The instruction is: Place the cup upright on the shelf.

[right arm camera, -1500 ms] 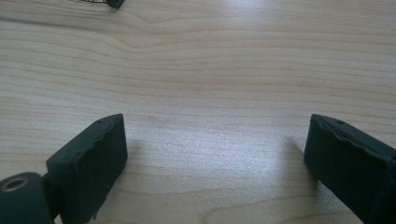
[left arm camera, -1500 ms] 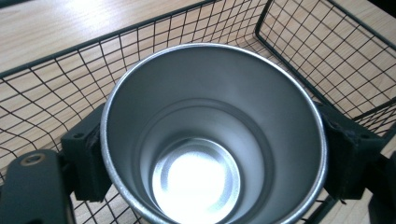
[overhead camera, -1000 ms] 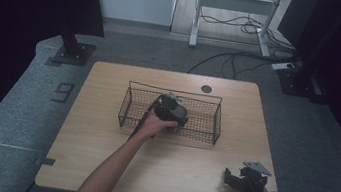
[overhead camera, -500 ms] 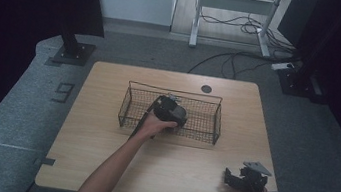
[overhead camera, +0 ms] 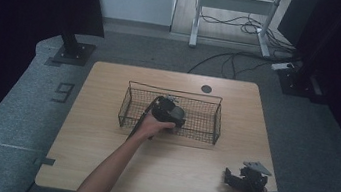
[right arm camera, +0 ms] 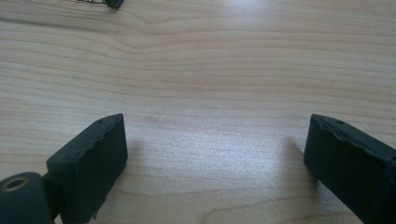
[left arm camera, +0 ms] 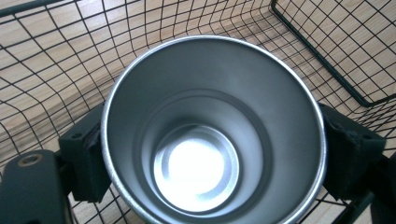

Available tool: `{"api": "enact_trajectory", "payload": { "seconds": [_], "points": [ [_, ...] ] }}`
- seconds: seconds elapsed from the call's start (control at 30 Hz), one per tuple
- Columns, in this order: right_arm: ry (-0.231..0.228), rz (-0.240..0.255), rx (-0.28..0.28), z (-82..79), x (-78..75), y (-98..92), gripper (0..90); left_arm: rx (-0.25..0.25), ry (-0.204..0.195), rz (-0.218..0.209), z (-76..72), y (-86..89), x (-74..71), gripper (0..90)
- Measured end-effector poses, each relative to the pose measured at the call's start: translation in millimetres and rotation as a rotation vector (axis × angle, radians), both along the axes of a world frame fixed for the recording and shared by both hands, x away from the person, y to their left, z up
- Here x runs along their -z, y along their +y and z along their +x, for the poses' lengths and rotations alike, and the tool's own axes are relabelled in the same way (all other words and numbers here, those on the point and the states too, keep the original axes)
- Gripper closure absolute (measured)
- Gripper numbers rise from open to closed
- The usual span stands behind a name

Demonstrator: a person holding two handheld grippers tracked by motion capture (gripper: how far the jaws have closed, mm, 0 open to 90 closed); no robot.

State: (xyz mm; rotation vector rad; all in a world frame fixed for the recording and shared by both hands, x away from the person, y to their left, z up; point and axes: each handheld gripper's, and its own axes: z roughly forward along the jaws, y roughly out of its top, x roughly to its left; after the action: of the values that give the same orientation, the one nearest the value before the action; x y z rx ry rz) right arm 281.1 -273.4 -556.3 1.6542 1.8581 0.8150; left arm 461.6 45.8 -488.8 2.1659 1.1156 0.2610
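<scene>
A shiny metal cup (left arm camera: 201, 140) stands upright inside the black wire basket (left arm camera: 327, 51), seen from above into its bare inside. My left gripper (left arm camera: 215, 154) is shut on it, one pad against each side of the rim. Its jaws have just been opening slightly, and the cup stays between them. From the high view, the left gripper (overhead camera: 168, 112) sits within the basket (overhead camera: 127, 105) at the middle of the wooden table (overhead camera: 99, 156). My right gripper (overhead camera: 228, 177) rests near the front right corner, and its own view shows that gripper (right arm camera: 215, 154) open over bare wood (right arm camera: 210, 70).
A small black round grommet (overhead camera: 206, 88) lies in the table top behind the basket. On the floor beyond are a black stand base (overhead camera: 71, 54), a metal desk frame (overhead camera: 234, 4) and loose cables (overhead camera: 234, 59). The right hand is close to the table's front edge.
</scene>
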Motion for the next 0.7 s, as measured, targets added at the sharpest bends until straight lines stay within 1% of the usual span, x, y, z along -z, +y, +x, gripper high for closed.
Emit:
{"api": "enact_trajectory", "payload": {
  "seconds": [0.13, 0.3, 0.43, 0.5, 0.57, 0.7],
  "points": [
    [0.000, 0.000, 0.001, 0.2, 0.0, 0.0, 6.0, -0.011, -0.008, 0.016, -0.8, 1.4, -0.7, 12.9],
    [0.000, 0.000, 0.001, 0.3, 0.0, -0.1, 6.1, -0.014, -0.016, 0.017, -2.1, 1.9, -2.9, 12.6],
    [0.000, 0.000, 0.001, 0.3, 0.0, -0.1, 6.1, -0.007, -0.025, 0.001, -3.8, 3.5, -6.8, 11.8],
    [0.000, 0.000, 0.001, 0.3, 0.0, -0.1, 6.1, -0.005, -0.041, -0.004, -5.6, 5.6, -10.6, 11.2],
    [0.000, 0.000, 0.001, 0.3, 0.0, -0.1, 6.1, -0.013, -0.063, -0.024, -7.8, 9.2, -16.0, 10.6],
    [0.000, 0.000, 0.001, 0.3, 0.0, -0.1, 6.1, -0.009, -0.091, -0.050, -12.9, 15.7, -26.8, 10.4]
  ]
}}
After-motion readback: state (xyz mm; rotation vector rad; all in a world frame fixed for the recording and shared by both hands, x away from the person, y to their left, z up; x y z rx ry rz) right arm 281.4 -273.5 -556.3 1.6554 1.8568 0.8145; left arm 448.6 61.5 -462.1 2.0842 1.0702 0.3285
